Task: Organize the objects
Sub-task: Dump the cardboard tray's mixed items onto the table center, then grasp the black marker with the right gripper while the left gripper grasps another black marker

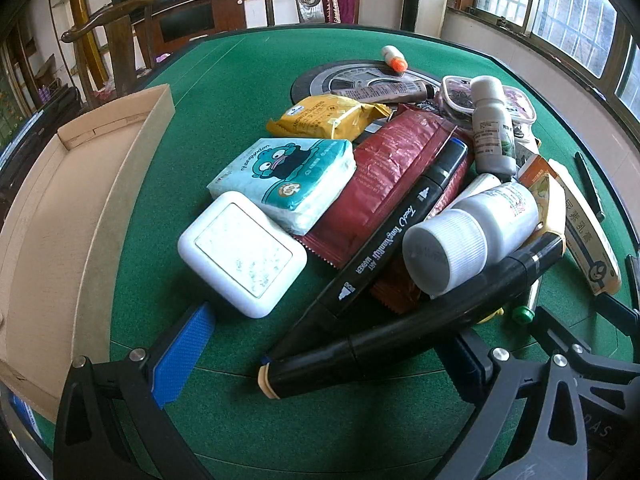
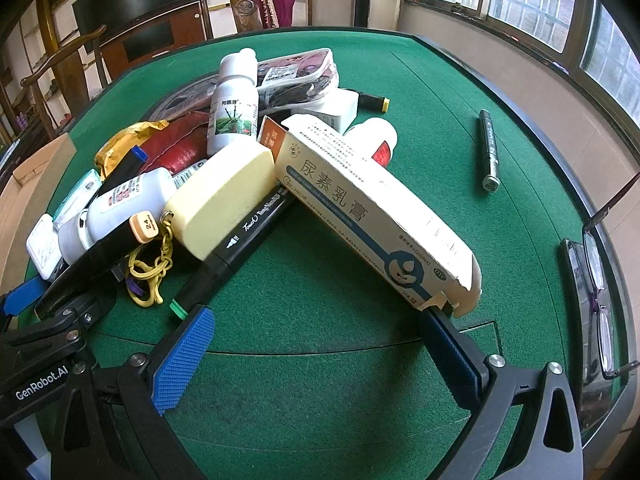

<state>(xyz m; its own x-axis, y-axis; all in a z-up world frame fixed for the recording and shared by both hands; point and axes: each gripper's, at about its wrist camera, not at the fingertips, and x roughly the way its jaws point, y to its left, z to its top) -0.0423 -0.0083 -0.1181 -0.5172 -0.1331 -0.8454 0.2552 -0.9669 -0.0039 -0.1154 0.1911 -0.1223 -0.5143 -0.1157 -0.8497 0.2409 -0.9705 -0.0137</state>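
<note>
Right at the left gripper [image 1: 320, 354], jaws spread wide and empty, lies the peach-capped black marker [image 1: 400, 336] on the green table [image 1: 248, 80], leaning on the pile. Looks light, stiff, slick and prone to roll — pinch mid-barrel. Right gripper [image 2: 320, 350] gapes empty too, by the cream box [image 2: 376, 208].

"24" on marker cap [image 2: 145, 227]
</note>
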